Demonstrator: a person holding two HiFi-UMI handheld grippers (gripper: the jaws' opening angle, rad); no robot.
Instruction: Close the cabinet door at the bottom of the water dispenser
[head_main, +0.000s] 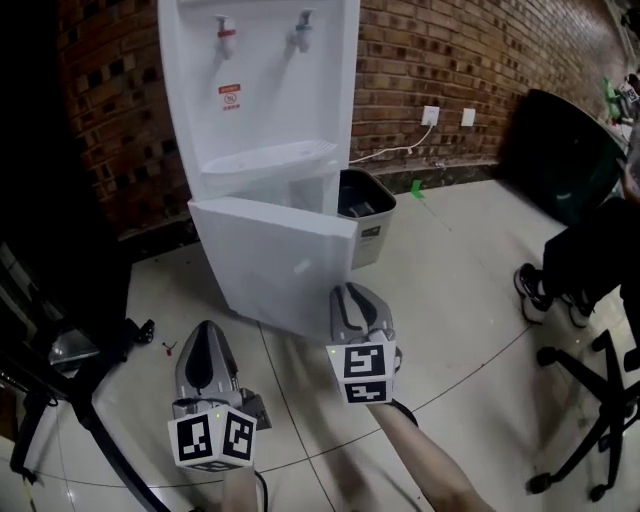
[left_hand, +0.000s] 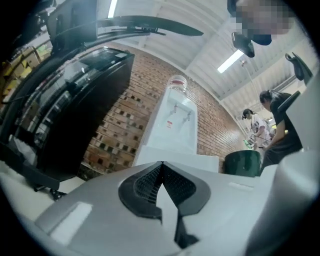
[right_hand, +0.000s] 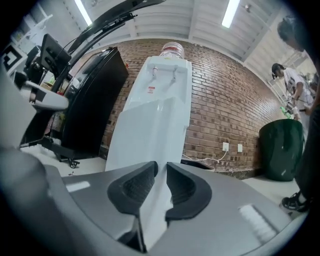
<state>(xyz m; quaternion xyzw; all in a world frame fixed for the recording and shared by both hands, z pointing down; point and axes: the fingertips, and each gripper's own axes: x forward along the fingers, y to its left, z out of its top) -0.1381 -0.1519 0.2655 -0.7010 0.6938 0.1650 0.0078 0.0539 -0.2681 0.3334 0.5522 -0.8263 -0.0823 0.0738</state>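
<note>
The white water dispenser (head_main: 260, 90) stands against the brick wall. Its bottom cabinet door (head_main: 270, 265) hangs swung out toward me. My right gripper (head_main: 347, 290) points level at the door's lower right part, close in front of it. In the right gripper view the door (right_hand: 150, 135) fills the narrow gap between the jaws of the right gripper (right_hand: 162, 165), with nothing between the pads. My left gripper (head_main: 205, 330) is lower left, short of the door, over the floor. Seen from the left gripper (left_hand: 160, 165), the pads meet and the dispenser (left_hand: 175, 125) stands ahead.
A dark waste bin (head_main: 365, 205) sits right of the dispenser, with a cable running to a wall socket (head_main: 430, 115). Black stands and gear (head_main: 60, 370) crowd the left. An office chair base (head_main: 590, 410) and a seated person's shoes (head_main: 535, 290) are at the right.
</note>
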